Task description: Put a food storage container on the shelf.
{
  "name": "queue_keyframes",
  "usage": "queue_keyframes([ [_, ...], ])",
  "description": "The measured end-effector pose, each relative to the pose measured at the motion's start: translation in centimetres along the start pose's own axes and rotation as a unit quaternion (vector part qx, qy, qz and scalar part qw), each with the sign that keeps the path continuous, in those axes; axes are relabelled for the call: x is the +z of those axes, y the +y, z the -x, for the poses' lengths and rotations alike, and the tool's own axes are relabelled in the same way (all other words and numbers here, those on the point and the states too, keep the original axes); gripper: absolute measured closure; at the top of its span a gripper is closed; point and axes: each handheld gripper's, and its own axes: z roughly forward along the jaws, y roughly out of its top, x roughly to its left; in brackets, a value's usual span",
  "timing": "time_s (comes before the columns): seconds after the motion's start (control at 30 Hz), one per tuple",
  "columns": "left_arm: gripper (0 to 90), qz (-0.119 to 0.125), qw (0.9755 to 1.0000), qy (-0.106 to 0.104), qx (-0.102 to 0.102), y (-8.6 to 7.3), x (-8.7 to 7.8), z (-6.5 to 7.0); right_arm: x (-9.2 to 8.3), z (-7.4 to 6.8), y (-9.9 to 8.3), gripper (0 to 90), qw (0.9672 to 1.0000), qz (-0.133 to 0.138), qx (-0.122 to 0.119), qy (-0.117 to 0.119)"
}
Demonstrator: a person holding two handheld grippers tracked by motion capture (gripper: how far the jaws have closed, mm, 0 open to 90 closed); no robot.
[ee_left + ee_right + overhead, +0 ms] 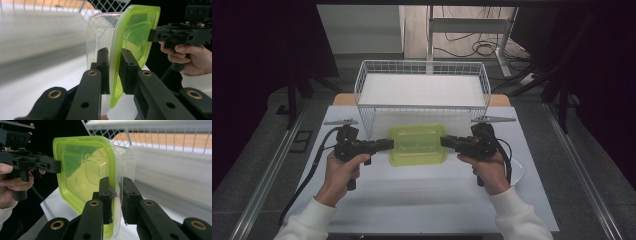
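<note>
A clear plastic container with a translucent green lid [418,144] hangs level just above the white table, in front of the wire basket. My left gripper [388,145] is shut on its left rim and my right gripper [445,141] is shut on its right rim. In the left gripper view the two black jaws [115,67] clamp the green lid's edge [133,37], with the other gripper [160,35] gripping the far side. In the right gripper view the jaws [116,192] pinch the rim of the container [85,170], and the left gripper [53,166] holds the opposite edge.
A white wire basket [422,63] with a white sheet across its top stands at the back of the white table mat [412,200], right behind the container. Dark curtains flank both sides. Cables trail from both grippers towards the person.
</note>
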Motion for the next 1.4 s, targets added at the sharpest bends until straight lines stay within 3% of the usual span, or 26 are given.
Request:
queue_keyframes([
  [0.2, 79.9, 0.007, 0.9998, -0.004, 0.017, 2.3, -0.7, 0.8, -0.9, -0.7, 2.4, 79.2, 0.9998, 0.015, -0.01, -0.001],
  [0.37, 80.0, 0.011, 0.9995, 0.0, 0.028, 4.0, -0.6, 0.5, -1.0, -0.8, 3.9, 79.2, 0.9996, 0.02, -0.017, -0.01],
  [0.63, 80.1, 0.013, 0.9994, 0.001, 0.032, 6.0, -0.1, -0.2, -0.3, 0.5, 5.5, 79.3, 0.9995, 0.029, -0.013, -0.006],
  [1.0, 80.0, 0.008, 0.9994, -0.014, 0.03, 9.4, 1.2, -1.6, 0.2, 2.1, 8.3, 79.3, 0.9988, 0.044, -0.015, -0.016],
  [1.4, 80.2, 0.003, 0.9993, -0.012, 0.034, 12.9, 2.9, -2.7, 0.6, 4.2, 10.7, 79.3, 0.9988, 0.045, 0.002, -0.015],
])
